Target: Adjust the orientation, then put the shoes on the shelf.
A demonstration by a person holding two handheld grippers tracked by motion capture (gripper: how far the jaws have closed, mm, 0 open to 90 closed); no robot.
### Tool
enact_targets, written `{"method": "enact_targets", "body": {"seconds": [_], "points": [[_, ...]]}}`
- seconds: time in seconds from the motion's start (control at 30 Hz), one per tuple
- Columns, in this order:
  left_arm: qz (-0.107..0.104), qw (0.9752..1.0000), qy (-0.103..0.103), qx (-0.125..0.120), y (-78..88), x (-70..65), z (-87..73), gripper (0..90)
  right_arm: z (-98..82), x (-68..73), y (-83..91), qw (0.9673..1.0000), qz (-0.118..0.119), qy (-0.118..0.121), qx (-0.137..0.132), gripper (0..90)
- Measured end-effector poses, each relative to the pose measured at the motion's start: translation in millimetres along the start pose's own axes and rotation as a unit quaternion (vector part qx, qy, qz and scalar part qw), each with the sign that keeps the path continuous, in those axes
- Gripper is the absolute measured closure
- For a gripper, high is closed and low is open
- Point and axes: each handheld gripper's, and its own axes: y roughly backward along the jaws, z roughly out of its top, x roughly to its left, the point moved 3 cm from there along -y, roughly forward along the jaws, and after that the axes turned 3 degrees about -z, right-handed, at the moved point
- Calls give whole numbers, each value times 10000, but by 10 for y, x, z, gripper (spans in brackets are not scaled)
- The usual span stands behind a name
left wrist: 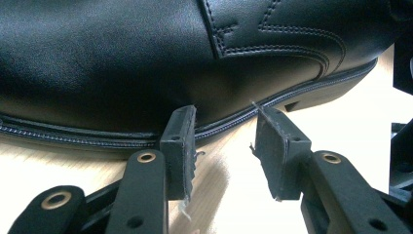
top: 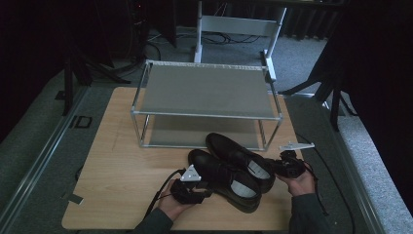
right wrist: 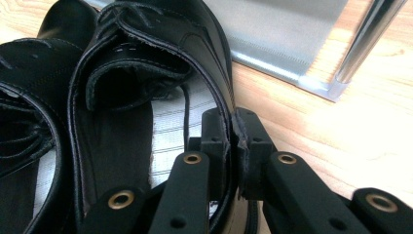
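Two black leather shoes lie side by side on the wooden table, in front of a metal rack. My right gripper is shut on the heel rim of the farther shoe, one pad inside the shoe and one outside. My left gripper is open beside the nearer shoe. Its fingertips rest against the edge of the sole, with bare table between them. The nearer shoe also lies at the left of the right gripper view.
A two-tier metal shoe rack stands at the back of the table, both shelves bare. Its lower shelf and a leg are just beyond the held shoe. A white frame stands on the floor behind.
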Motion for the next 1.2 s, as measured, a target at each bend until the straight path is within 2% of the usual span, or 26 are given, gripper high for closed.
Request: {"method": "enact_targets", "body": {"seconds": [0.07,0.13,0.23,0.3,0.4,0.5,0.8,0.83,0.9,0.97,1.0,1.03,1.1,1.2], "points": [[7,10000,-14,6,-2,-3,6,593,5,9,0,10000,-23,0,-3,829],[0,10000,-7,14,-3,-3,11,594,9,20,4,9999,27,-122,-19,827],[-20,10000,-8,21,-6,0,14,594,10,48,5,9996,-37,-274,-38,827],[-44,10000,-10,31,-10,-1,14,594,11,44,-7,9990,30,-426,-97,824],[-60,10000,-28,25,-18,-16,18,595,40,50,-63,9985,60,-521,-175,824],[-82,10000,-11,12,-17,-9,14,599,55,80,-57,9995,-50,-294,-122,823],[-88,10000,-42,-16,-9,-8,4,599,27,58,-25,9999,-121,-94,-48,812],[-88,10000,-41,-16,-9,-7,4,599,22,51,-23,9999,-97,-75,-71,779],[-85,10000,-42,-18,-9,-8,4,599,19,37,-11,9999,98,-94,-24,622],[-85,10000,-42,-18,-9,-8,4,600,14,35,2,9999,102,-46,-17,622],[-74,10000,-50,-21,-10,-11,3,599,3,49,50,9998,-101,124,-90,579],[-76,10000,-50,-22,-10,-11,3,599,1,56,78,9996,-151,190,-150,557],[-83,10000,-38,-30,-11,-9,2,599,12,83,167,9991,-109,214,-352,521],[-79,10000,-40,-29,-10,-9,3,599,40,139,280,9979,-83,381,-509,512]]}}
